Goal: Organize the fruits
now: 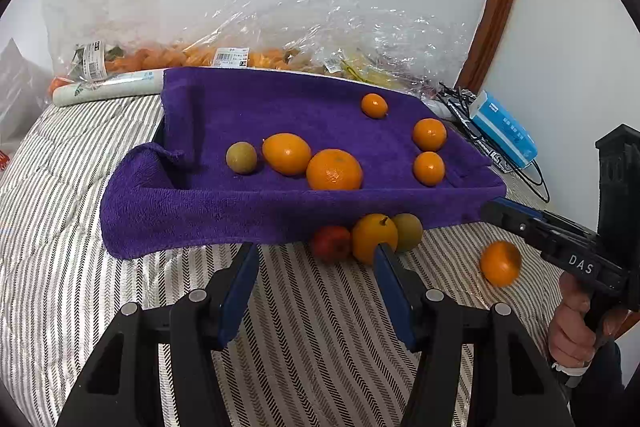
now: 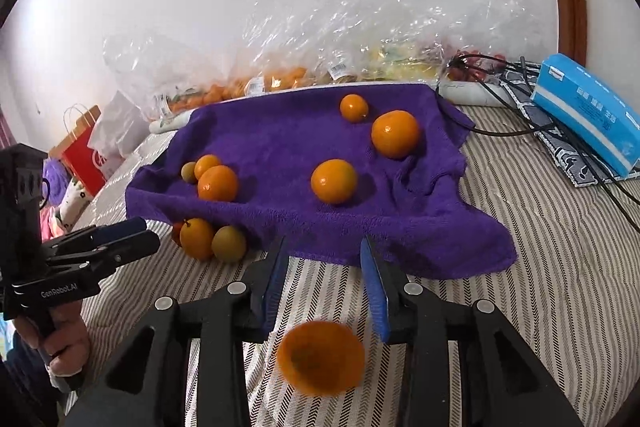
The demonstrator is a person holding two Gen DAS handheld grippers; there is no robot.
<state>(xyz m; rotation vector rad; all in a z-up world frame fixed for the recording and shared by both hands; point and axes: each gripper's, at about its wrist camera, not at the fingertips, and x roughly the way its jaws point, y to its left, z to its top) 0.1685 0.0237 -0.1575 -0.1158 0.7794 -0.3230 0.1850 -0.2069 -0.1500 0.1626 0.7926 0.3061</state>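
Fruits: six lie on the purple towel, three sit against its near edge on the striped bedding. One blurred orange lies below the right gripper, untouched by its parted jaws. Left gripper stands open, empty, near the trio.

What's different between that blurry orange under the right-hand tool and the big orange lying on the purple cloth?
The blurry orange is off the purple towel, over the striped bedding, smeared as if moving. The big orange sits sharp and settled on the towel. The blurry one lies below the right gripper's fingers, ungripped; the big one lies beyond them. Both are round and orange.
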